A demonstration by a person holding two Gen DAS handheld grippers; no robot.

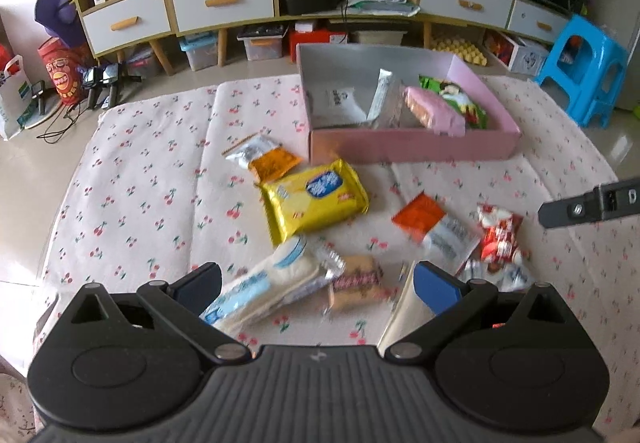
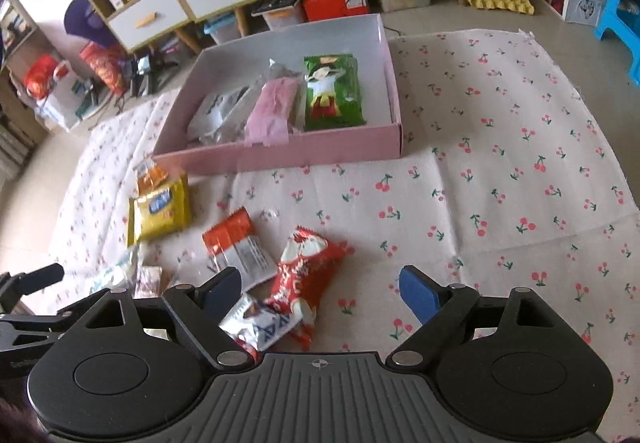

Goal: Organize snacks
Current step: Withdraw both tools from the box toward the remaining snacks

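Roughly a third done: pink box [image 2: 280, 159] holds a green pack [image 2: 334, 93], a pink pack [image 2: 270, 113] and some silver ones. Six or seven snacks remain loose on the cherry-print cloth [image 2: 500, 163]. Left gripper [image 1: 316, 283] and right gripper [image 2: 320, 287]: fingers wide apart, holding nothing, hovering over the loose pile.

One pink box [image 1: 412, 147], two claws.

- The left gripper [image 1: 316, 285] points steeply downward, its jaws spread wide with nothing pressed between them.
- The right gripper [image 2: 320, 293] also tilts steeply down, jaws wide apart, gripping nothing.
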